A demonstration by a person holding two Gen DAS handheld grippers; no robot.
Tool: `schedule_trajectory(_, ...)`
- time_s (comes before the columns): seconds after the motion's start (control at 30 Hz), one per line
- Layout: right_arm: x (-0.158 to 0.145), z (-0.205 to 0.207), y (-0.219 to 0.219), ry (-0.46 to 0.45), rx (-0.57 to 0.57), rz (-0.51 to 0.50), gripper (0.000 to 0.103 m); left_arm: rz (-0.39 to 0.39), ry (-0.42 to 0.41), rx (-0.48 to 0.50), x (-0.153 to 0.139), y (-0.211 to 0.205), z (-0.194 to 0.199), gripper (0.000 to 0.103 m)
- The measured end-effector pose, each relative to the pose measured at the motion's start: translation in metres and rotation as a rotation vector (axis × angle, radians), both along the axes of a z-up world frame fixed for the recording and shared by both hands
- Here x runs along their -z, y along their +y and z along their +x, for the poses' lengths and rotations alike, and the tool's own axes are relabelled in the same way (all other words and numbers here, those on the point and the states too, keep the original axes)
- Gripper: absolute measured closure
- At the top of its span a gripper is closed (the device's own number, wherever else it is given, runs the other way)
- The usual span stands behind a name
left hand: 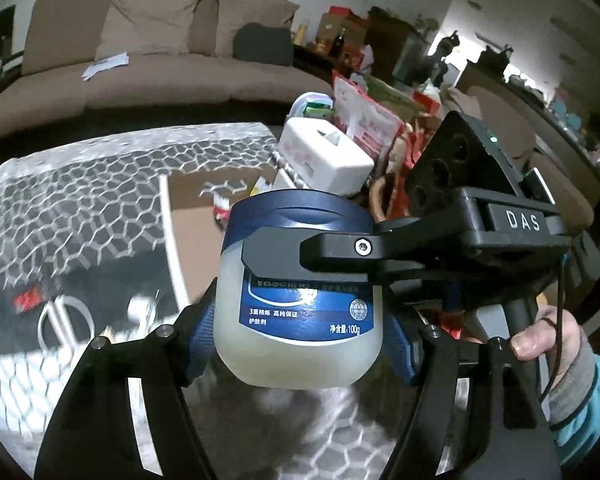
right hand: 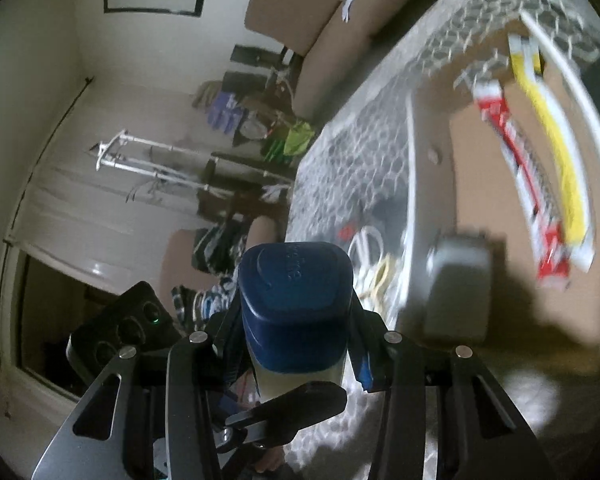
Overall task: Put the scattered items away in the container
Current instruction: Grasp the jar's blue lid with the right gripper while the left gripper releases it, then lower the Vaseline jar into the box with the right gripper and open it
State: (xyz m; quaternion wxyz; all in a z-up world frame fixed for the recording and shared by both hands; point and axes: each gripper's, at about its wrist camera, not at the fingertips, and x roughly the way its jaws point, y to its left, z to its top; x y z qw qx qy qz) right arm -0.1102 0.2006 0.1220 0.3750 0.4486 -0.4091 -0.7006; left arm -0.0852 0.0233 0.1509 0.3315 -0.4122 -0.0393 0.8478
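We held a translucent petroleum-jelly jar with a dark blue cap and blue label (left hand: pixel 298 300) between both tools: our left gripper (left hand: pixel 300 340) clamped its pale body from either side, while our right gripper (right hand: pixel 294 328) pinched the cap end, one of its fingers (left hand: pixel 312 248) crossing the jar's front. Beyond the jar lay the brown cardboard container (right hand: pixel 500 152), holding a red-and-white tube (right hand: pixel 528 184) and a yellow-and-white tube (right hand: pixel 556 148), well apart from the jar.

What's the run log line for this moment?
left gripper: shut on jar body | right gripper: shut on lid | jar: held above table | box: not yet reached
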Motion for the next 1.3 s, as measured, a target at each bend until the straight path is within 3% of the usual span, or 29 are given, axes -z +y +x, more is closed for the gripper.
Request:
schedule_trajectory(0.2, 0.015, -0.071, 0.017, -0.082, -0.015, 0.071, 0.058, 0.025, -0.113, -0.034, 0.019, 0.019, -0.072, 0.034)
schedule_trajectory(0.43, 0.051, -0.117, 0.014, -0.129, -0.033, 0.217, 0.058, -0.061, -0.116, -0.071, 0.063, 0.029, -0.111, 0.029)
schedule_trajectory(0.57, 0.071, -0.134, 0.011, -0.152, -0.038, 0.242, 0.058, -0.190, -0.068, -0.088, 0.075, 0.029, -0.109, 0.017)
schedule_trajectory(0.8, 0.090, -0.139, -0.009, -0.165, -0.100, 0.320, 0.058, -0.227, -0.034, -0.023, 0.078, 0.026, -0.090, 0.017)
schedule_trajectory(0.93, 0.092, -0.137, -0.014, -0.153, -0.110, 0.359, 0.058, -0.194, -0.034, -0.026, 0.074, 0.019, -0.084, 0.017)
schedule_trajectory(1.1, 0.086, -0.130, -0.024, -0.106, -0.157, 0.474, 0.057, -0.207, -0.036, -0.010, 0.074, 0.015, -0.078, 0.017)
schedule_trajectory(1.2, 0.079, -0.126, -0.021, -0.089, -0.148, 0.560, 0.047, -0.222, -0.047, -0.011, 0.079, 0.012, -0.076, 0.017)
schedule_trajectory(1.3, 0.072, -0.123, -0.015, -0.072, -0.156, 0.557, 0.048, -0.218, -0.054, -0.013, 0.081, 0.010, -0.075, 0.017)
